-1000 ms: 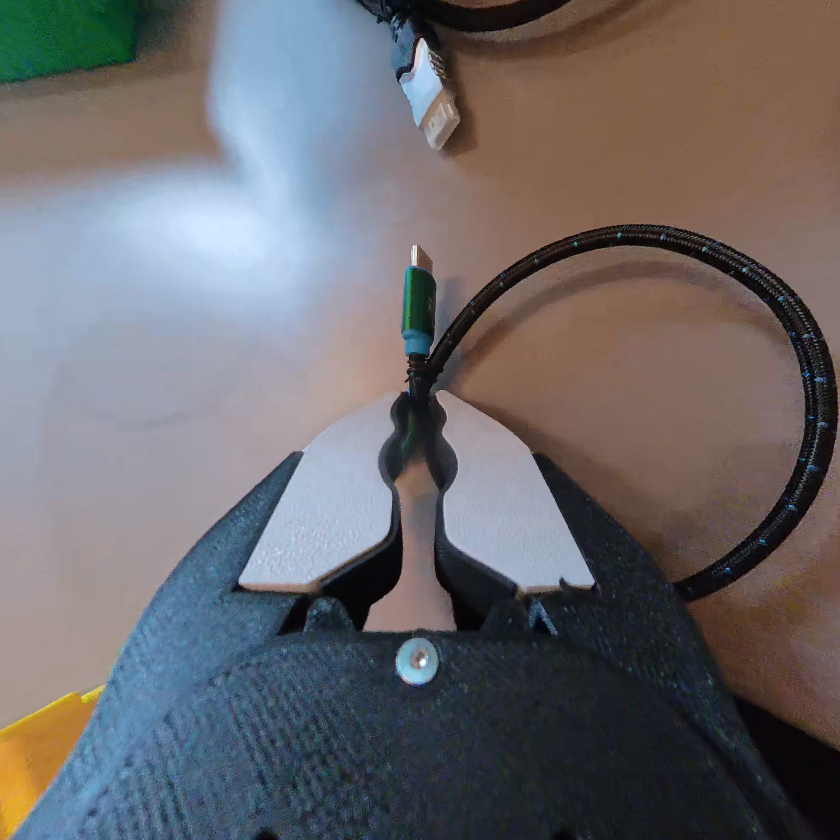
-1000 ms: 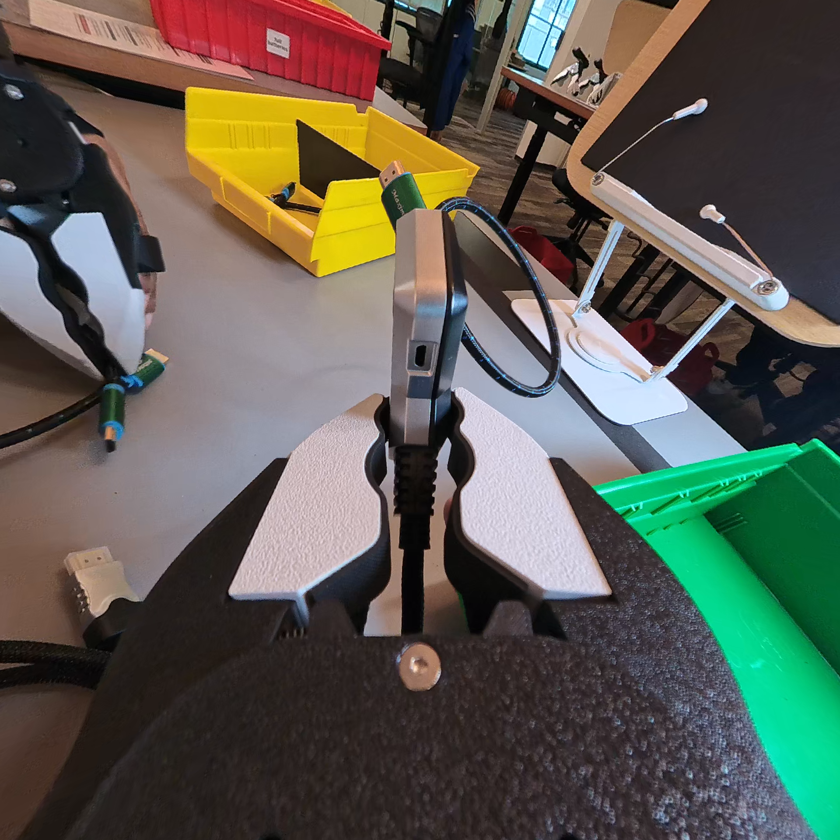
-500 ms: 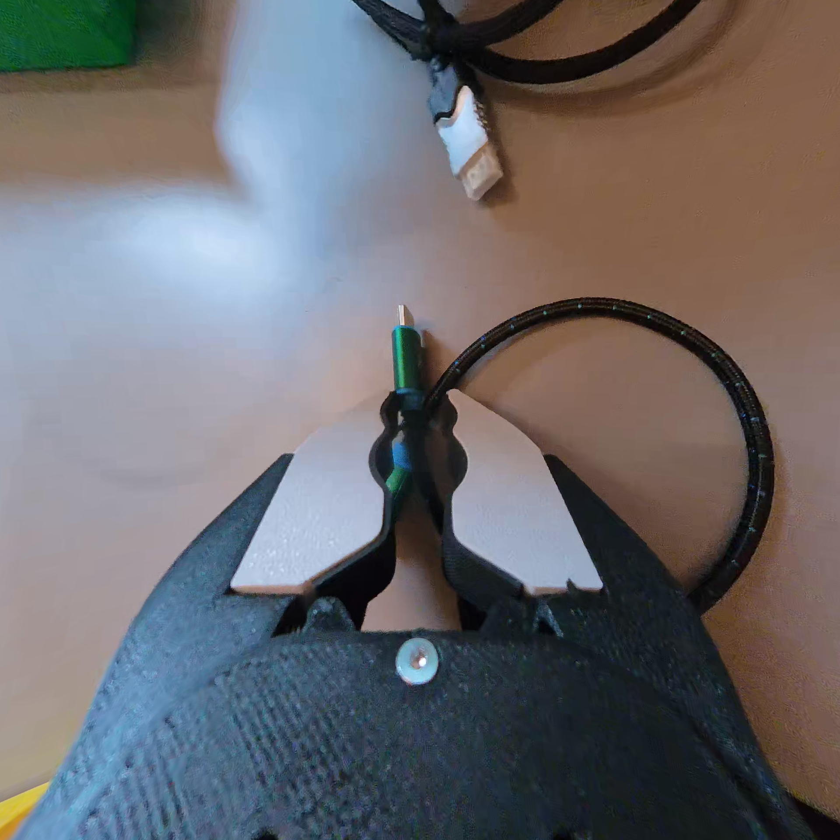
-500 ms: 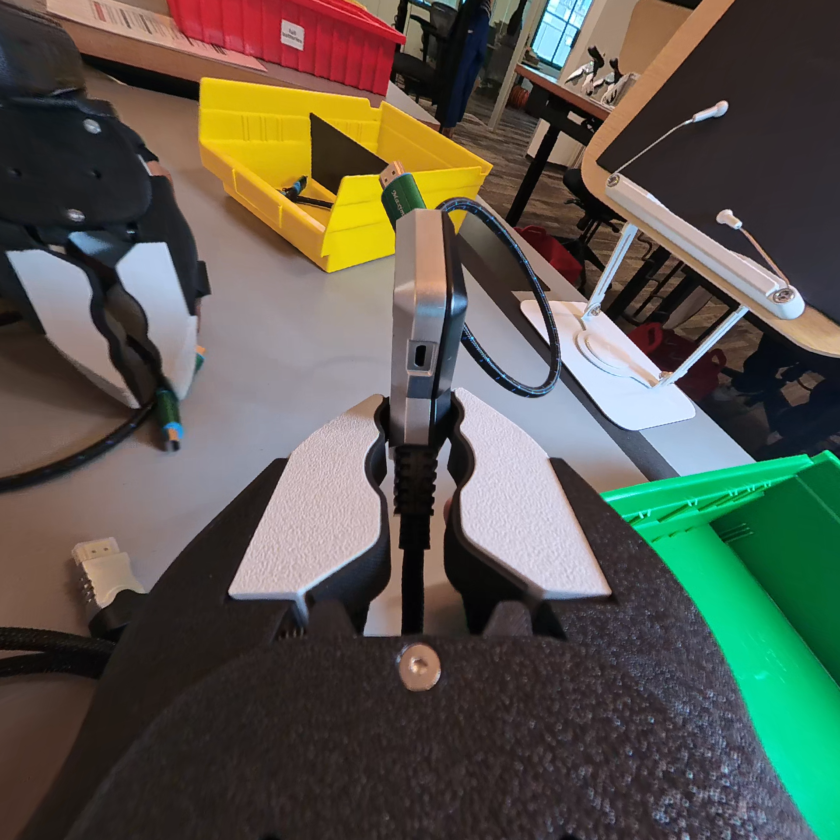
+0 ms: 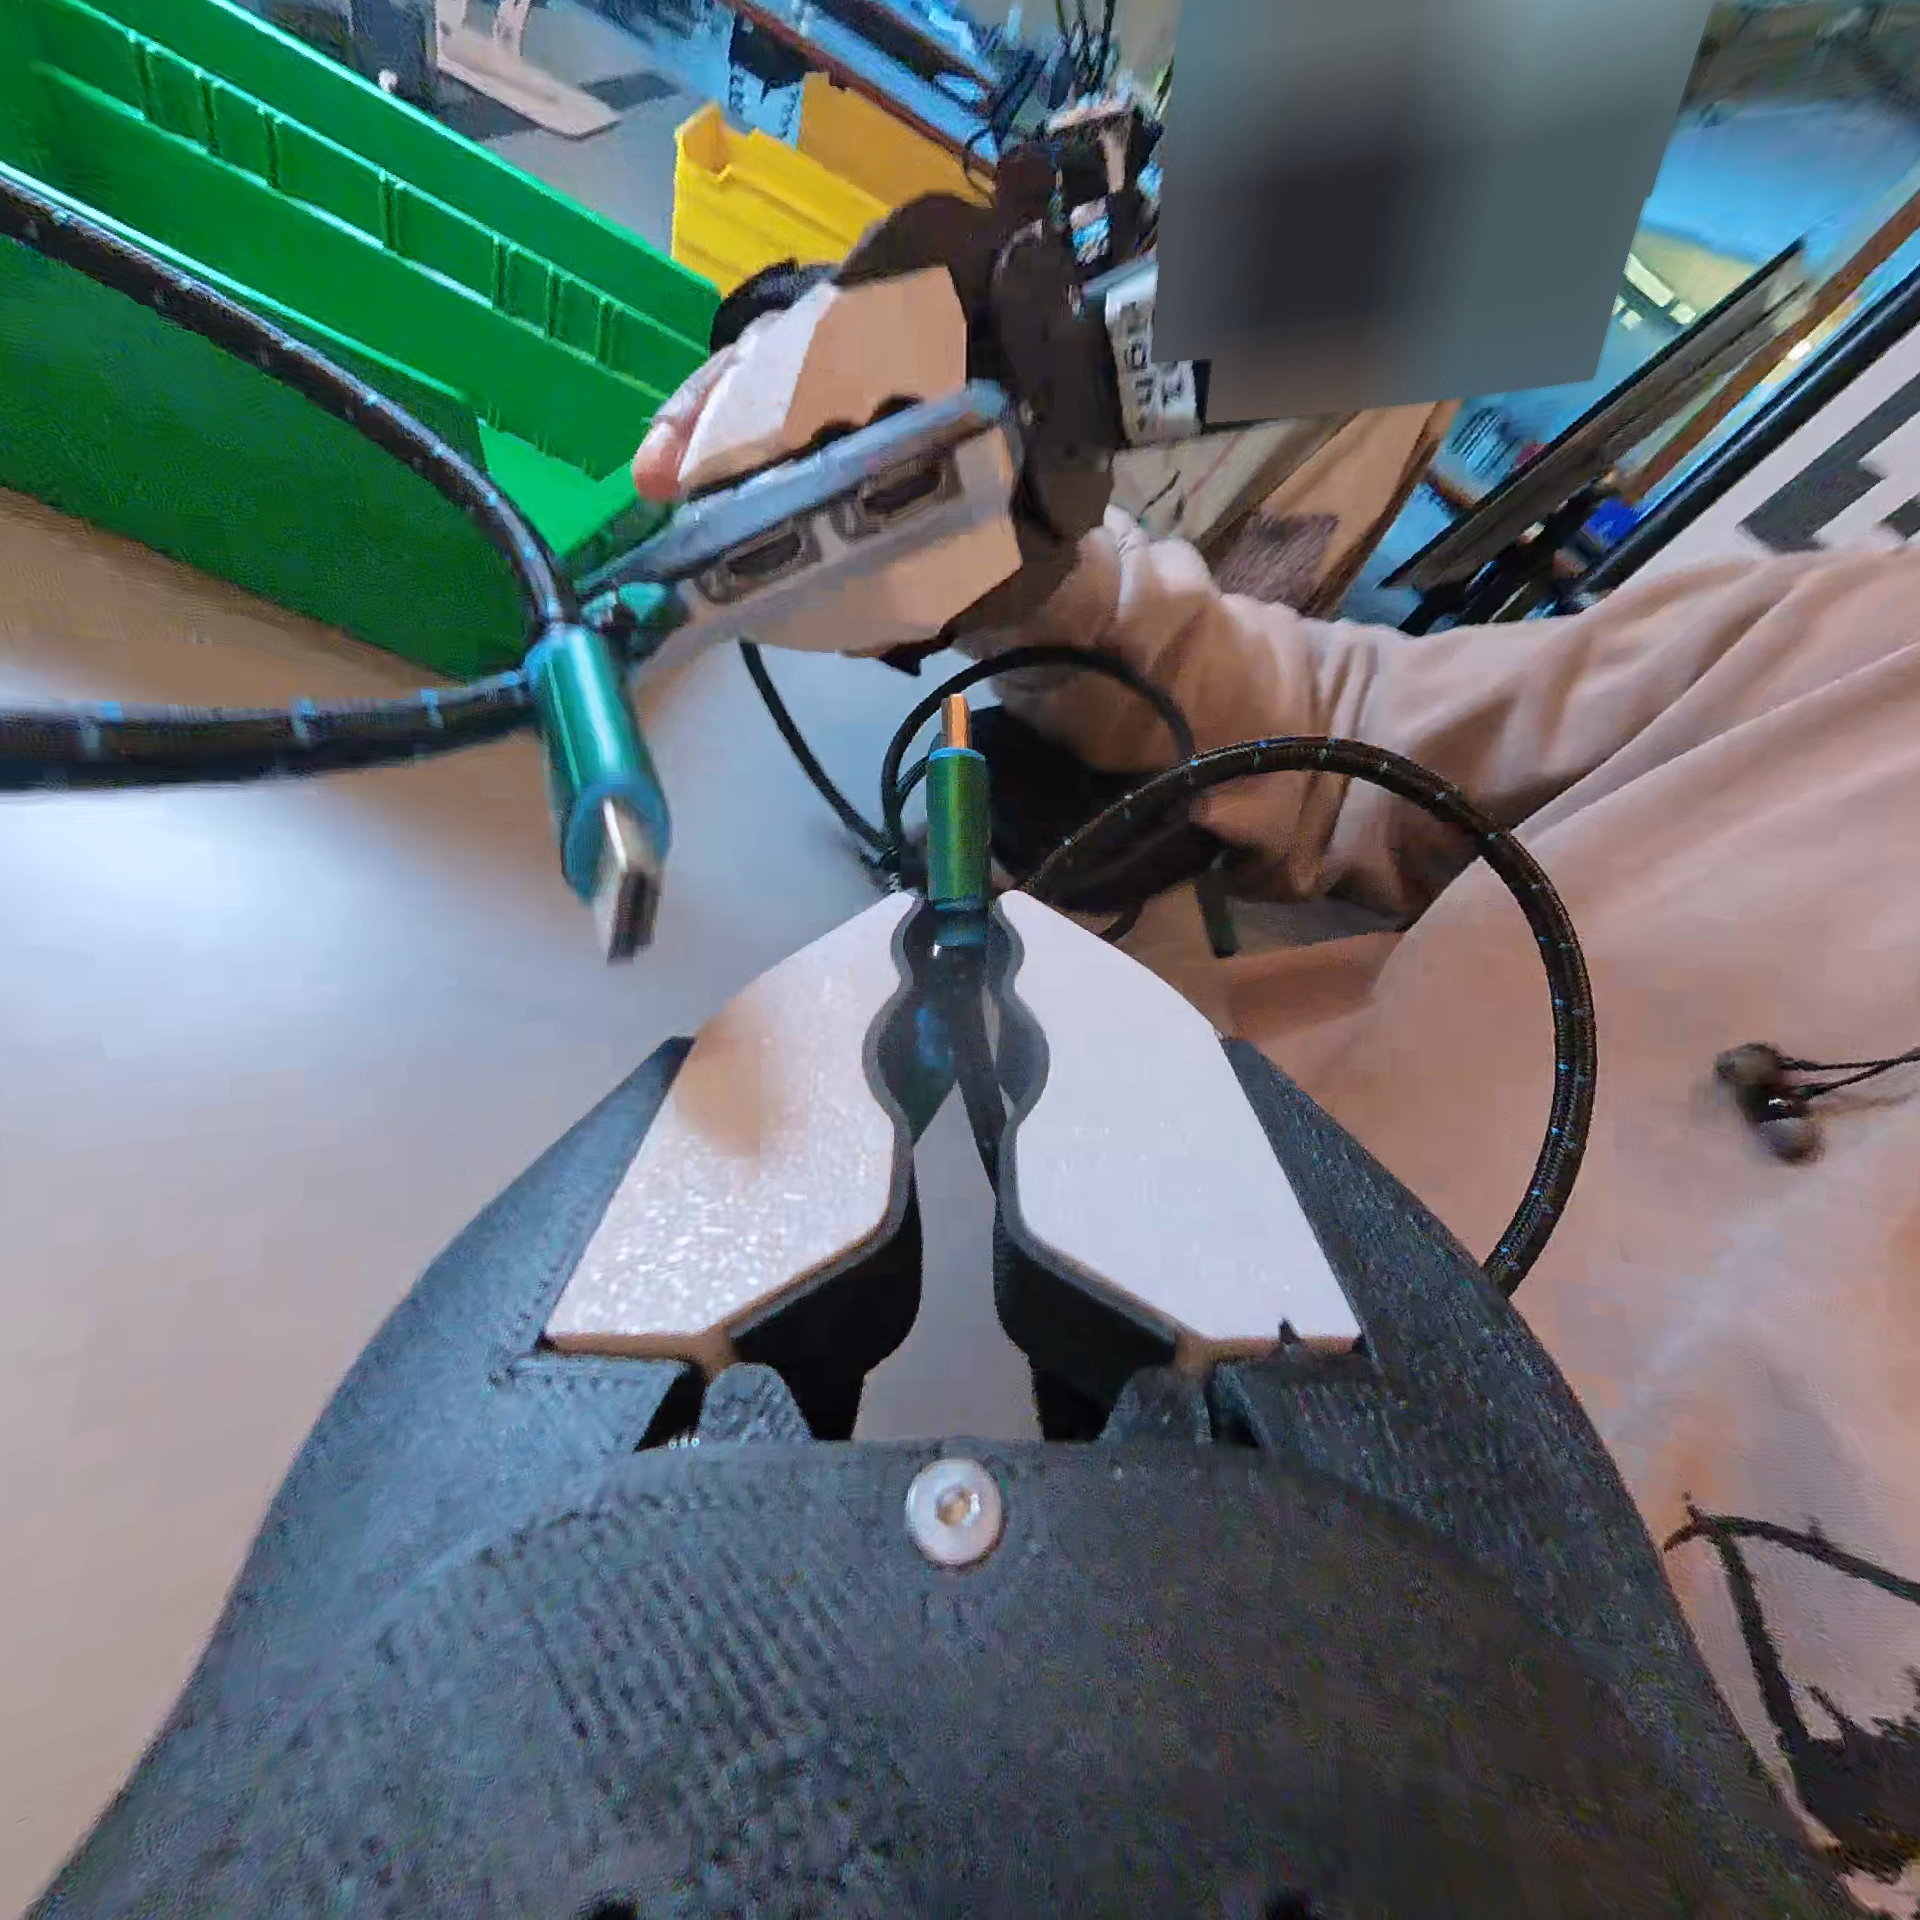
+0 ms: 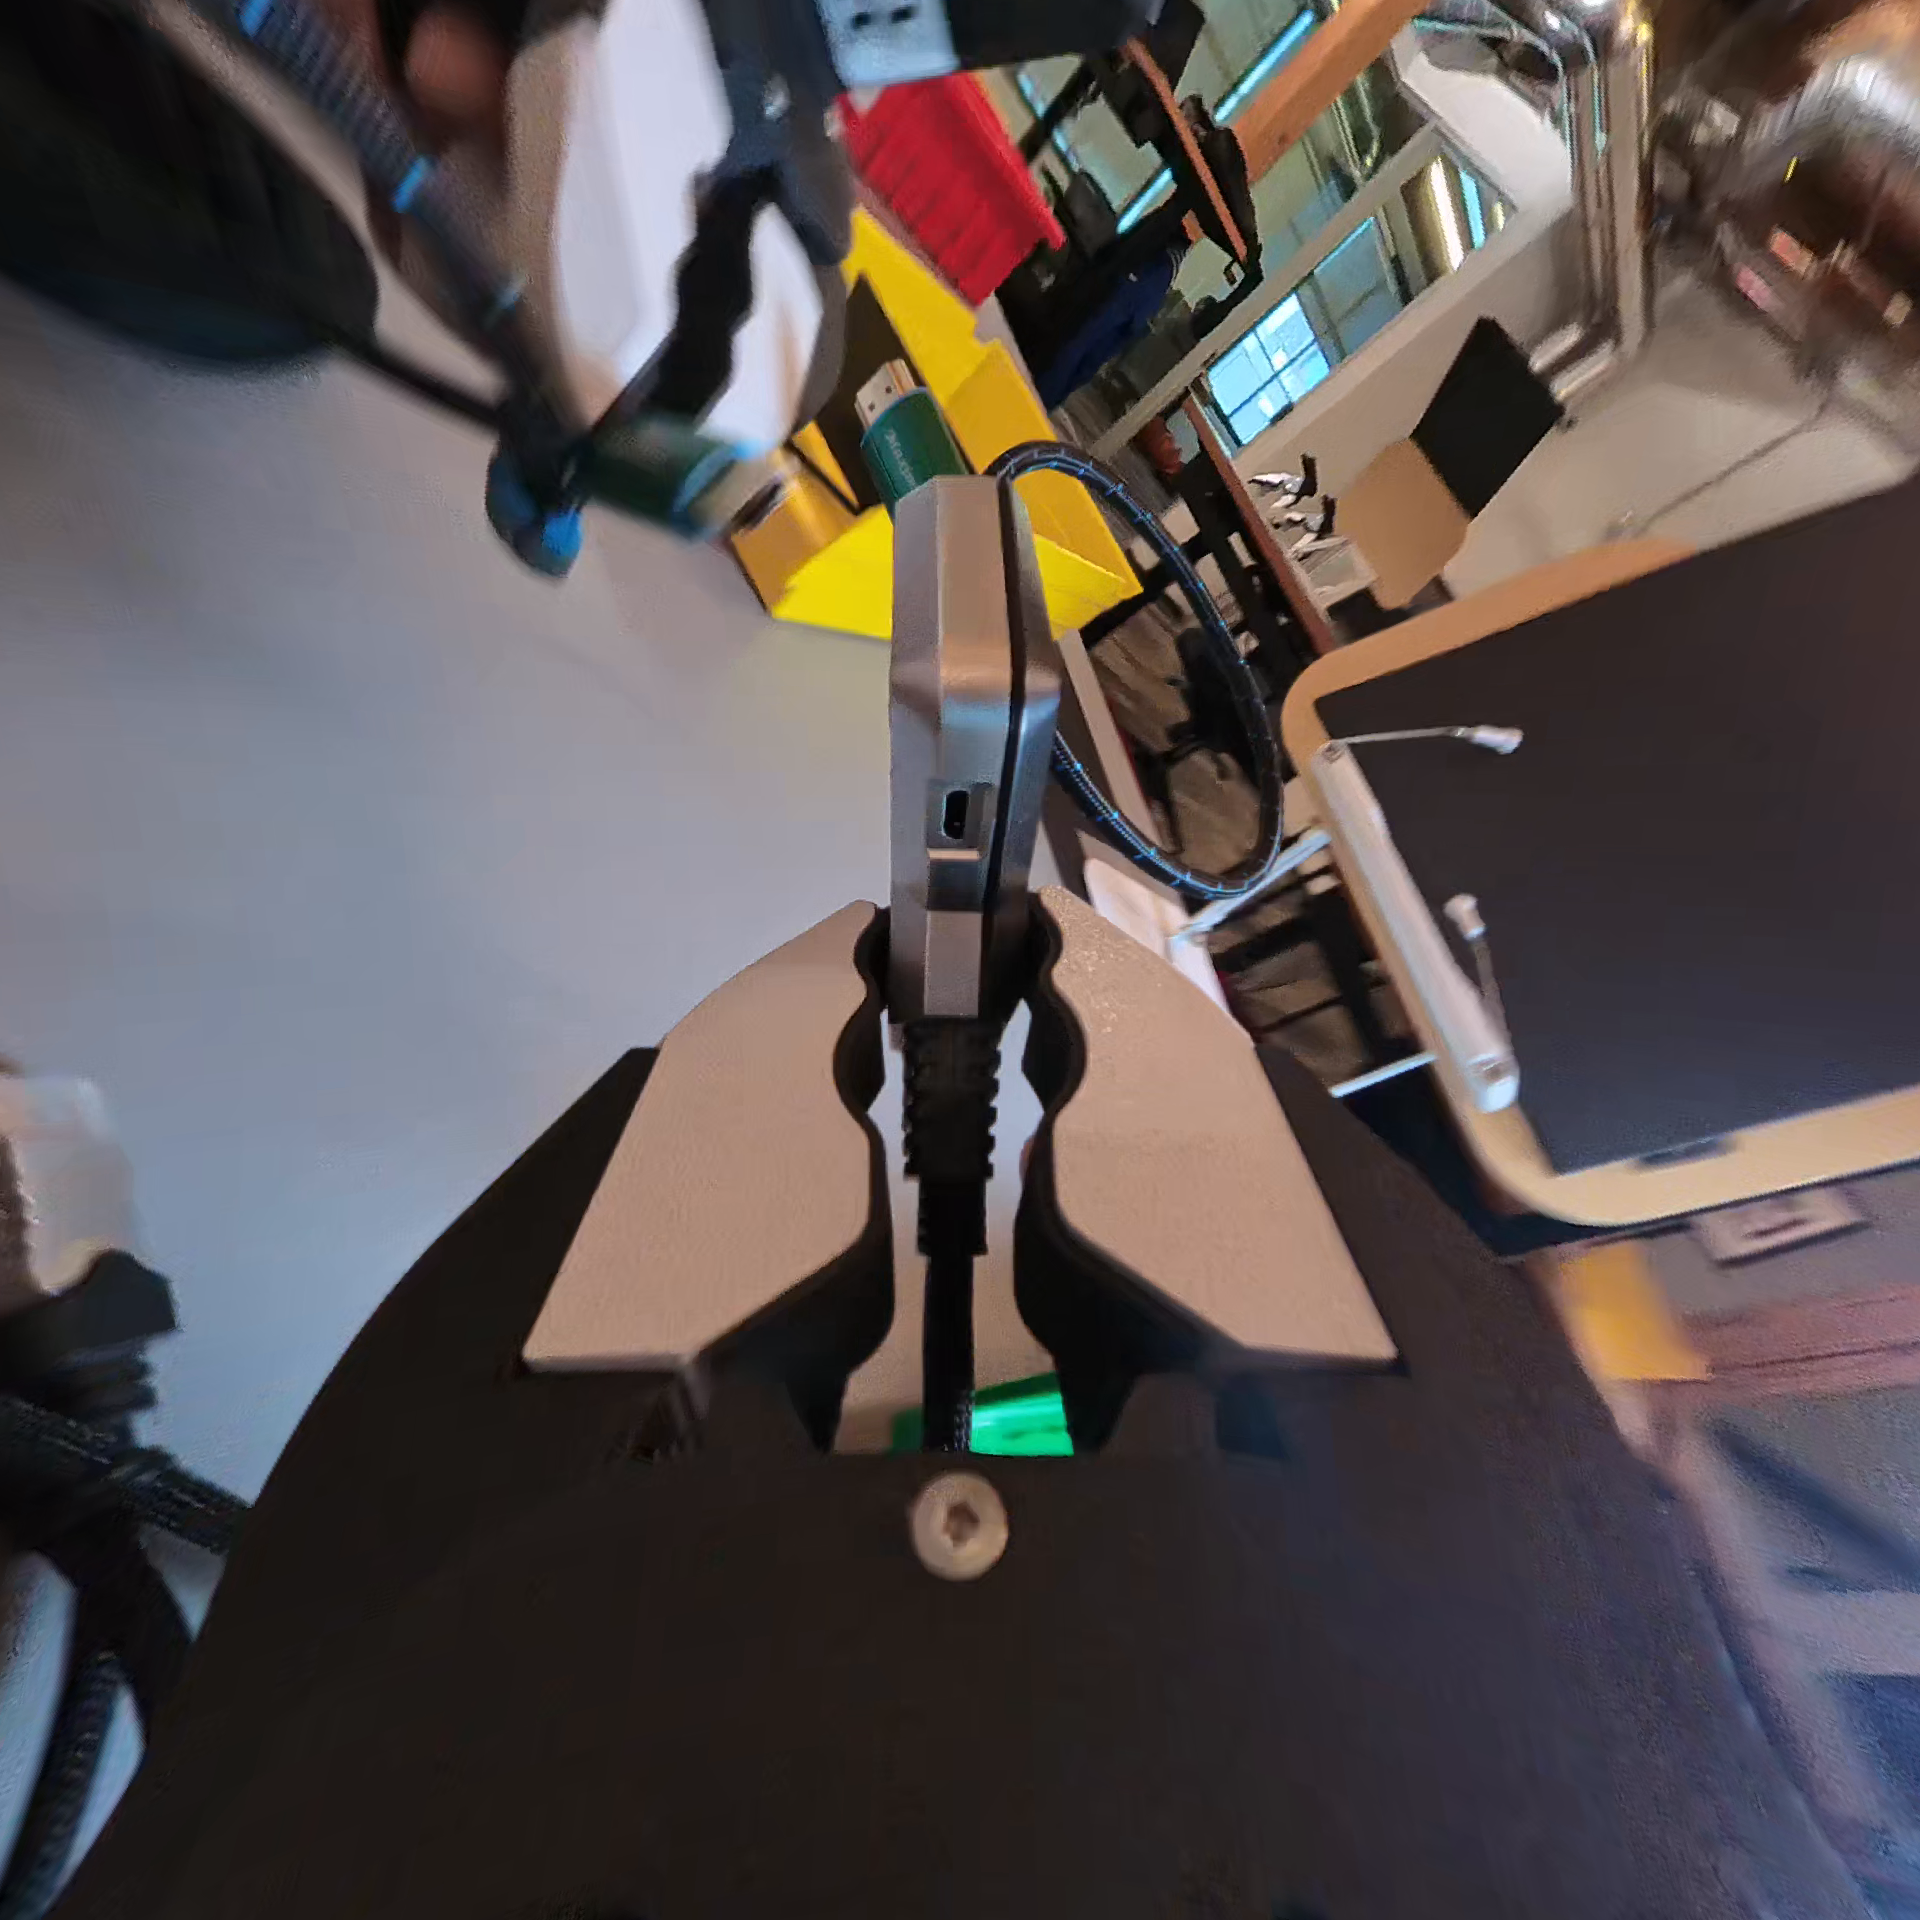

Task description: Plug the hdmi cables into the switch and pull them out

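Note:
My left gripper [image 5: 954, 914] is shut on a green HDMI plug [image 5: 956, 821]. The plug's gold tip points toward the switch, and its black braided cable [image 5: 1558, 987] loops off to the right. The grey switch [image 5: 862, 520] is held in the air beyond it, with two empty ports facing me. My right gripper [image 6: 961, 914] is shut on the switch [image 6: 966, 727], seen edge-on, and the switch's black cable runs back between the fingers. A second green plug [image 5: 603, 790] hangs free beside the switch. The left gripper's plug [image 6: 665, 478] shows blurred at the upper left of the right wrist view.
A green bin [image 5: 260, 416] stands at the left behind the cables. A yellow bin [image 6: 935, 561] and a red bin [image 6: 935, 177] are beyond the switch. A person's sleeve [image 5: 1455, 675] lies at the right. A dark board on a stand [image 6: 1662, 831] is to the right.
My left gripper has lifted off the table with the green plug and swung up to face the switch. My right gripper has tilted the switch and moved closer to the left one.

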### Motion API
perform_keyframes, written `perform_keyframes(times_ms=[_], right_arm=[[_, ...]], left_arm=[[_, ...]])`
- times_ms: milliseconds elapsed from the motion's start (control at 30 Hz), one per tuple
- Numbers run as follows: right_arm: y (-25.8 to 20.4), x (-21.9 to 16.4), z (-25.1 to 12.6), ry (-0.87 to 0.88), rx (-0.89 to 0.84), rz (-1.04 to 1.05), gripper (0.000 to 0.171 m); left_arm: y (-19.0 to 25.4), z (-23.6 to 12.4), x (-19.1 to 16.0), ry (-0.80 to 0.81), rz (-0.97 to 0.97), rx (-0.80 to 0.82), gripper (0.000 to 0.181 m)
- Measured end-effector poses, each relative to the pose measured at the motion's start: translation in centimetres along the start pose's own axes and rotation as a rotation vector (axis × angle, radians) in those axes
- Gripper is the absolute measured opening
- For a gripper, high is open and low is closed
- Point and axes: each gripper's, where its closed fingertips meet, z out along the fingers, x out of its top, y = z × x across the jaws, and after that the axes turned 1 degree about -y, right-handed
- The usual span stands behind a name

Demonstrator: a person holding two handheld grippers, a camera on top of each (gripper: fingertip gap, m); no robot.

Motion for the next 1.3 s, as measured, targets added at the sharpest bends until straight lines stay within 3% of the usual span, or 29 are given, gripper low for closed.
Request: perform_keyframes(times_ms=[133,300,533,900,1000,1067,1133,1300], right_arm=[[-1.7,0.2,0.8,-0.068,-0.054,-0.311,0.023],[-2.6,0.6,1.1,-0.083,-0.137,-0.564,0.023],[-4.0,0.2,0.9,-0.079,-0.170,-0.743,0.022],[-2.4,-3.1,-0.1,-0.172,-0.185,-0.614,0.023],[-1.2,-3.8,-0.7,-0.191,-0.212,-0.548,0.023],[-0.6,-3.8,-1.0,-0.185,-0.225,-0.486,0.023],[-0.1,-3.6,-1.0,-0.170,-0.229,-0.418,0.023],[0.4,-3.8,-1.4,-0.162,-0.231,-0.336,0.023]], left_arm=[[0.9,-0.2,-0.1,0.064,-0.120,-0.100,0.010],[0.8,-0.6,-2.2,0.031,-0.254,-0.169,0.010],[0.5,0.6,-4.7,-0.067,-0.385,-0.240,0.010],[-0.2,1.2,-7.6,-0.257,-0.259,-0.104,0.010],[1.8,1.1,-6.6,-0.237,-0.246,-0.185,0.010],[4.4,0.8,-5.9,-0.219,-0.264,-0.347,0.010],[4.8,0.8,-6.6,-0.276,-0.279,-0.399,0.010],[-3.3,1.0,-8.2,-0.316,-0.296,-0.067,0.011]])
